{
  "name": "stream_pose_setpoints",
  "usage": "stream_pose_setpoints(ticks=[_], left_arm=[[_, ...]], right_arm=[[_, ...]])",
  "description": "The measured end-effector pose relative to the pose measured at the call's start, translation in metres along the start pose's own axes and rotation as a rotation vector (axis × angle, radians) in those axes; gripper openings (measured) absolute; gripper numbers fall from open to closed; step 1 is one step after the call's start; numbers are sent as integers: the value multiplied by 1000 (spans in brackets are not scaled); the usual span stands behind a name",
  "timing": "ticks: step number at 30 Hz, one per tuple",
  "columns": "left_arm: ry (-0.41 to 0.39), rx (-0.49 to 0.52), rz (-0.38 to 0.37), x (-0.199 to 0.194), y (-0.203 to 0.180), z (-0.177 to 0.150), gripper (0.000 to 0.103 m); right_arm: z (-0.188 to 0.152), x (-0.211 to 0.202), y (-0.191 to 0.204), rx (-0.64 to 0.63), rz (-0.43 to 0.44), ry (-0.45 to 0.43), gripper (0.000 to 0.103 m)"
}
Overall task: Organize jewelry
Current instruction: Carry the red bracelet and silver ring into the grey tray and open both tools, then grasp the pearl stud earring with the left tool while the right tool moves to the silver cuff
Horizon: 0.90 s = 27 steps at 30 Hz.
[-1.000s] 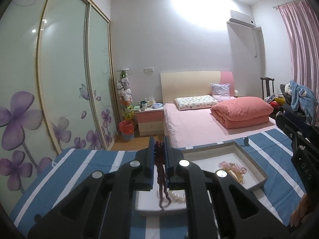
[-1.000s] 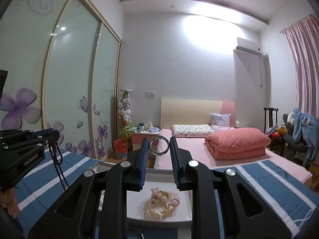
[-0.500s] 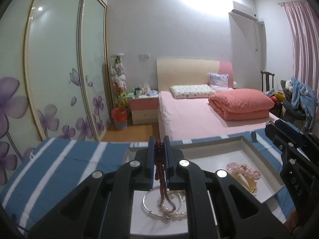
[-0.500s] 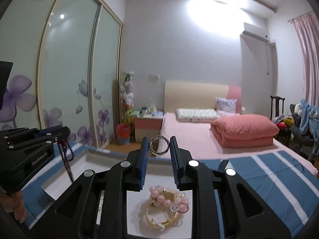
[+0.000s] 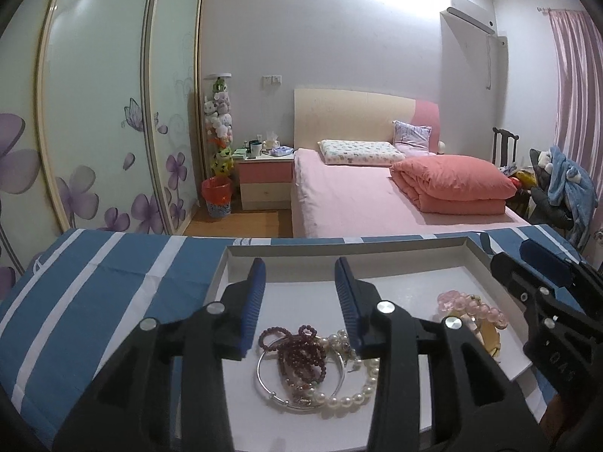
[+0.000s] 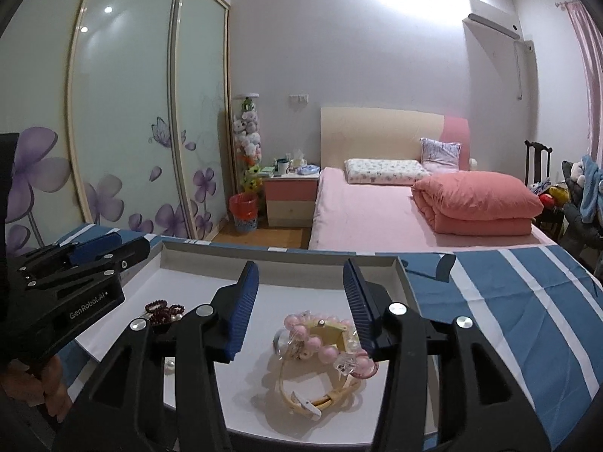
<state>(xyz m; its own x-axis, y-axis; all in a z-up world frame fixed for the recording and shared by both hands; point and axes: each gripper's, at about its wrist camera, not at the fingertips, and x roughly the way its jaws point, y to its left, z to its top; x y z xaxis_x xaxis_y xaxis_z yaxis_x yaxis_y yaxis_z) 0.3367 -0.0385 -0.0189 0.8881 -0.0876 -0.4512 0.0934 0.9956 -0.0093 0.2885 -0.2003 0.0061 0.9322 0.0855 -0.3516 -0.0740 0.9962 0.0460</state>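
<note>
Left gripper [image 5: 299,275] now apart, dark red beads [image 5: 301,354] dropped in white tray [image 5: 380,250]. Right gripper [image 6: 300,277] likewise apart, ring gone. Beads atop silver bangle [image 5: 271,388], beside pearls [image 5: 354,393]

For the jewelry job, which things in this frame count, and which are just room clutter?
Part of the job:
white tray
dark red bead string
silver bangle
pearl strand
pink bead bracelet
cream watch

Just around:
striped cloth
bed
folded pink quilt
nightstand
red bin
</note>
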Motion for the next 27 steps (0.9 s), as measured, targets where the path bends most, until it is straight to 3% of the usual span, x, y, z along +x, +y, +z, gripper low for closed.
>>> stream_pose_setpoints(ticks=[6, 17, 22, 27], left_arm=[[-2, 2, 4, -10, 4, 3, 39], [17, 33, -28, -83, 30, -24, 42], [88, 68, -75, -109, 32, -56, 44], [180, 118, -150, -109, 13, -77, 44]], right_arm=[[6, -8, -5, 20, -15, -18, 48], [1, -69, 2, -15, -37, -40, 48], [-10, -90, 0, 3, -42, -22, 48], [-18, -95, -6, 37, -54, -8, 48]])
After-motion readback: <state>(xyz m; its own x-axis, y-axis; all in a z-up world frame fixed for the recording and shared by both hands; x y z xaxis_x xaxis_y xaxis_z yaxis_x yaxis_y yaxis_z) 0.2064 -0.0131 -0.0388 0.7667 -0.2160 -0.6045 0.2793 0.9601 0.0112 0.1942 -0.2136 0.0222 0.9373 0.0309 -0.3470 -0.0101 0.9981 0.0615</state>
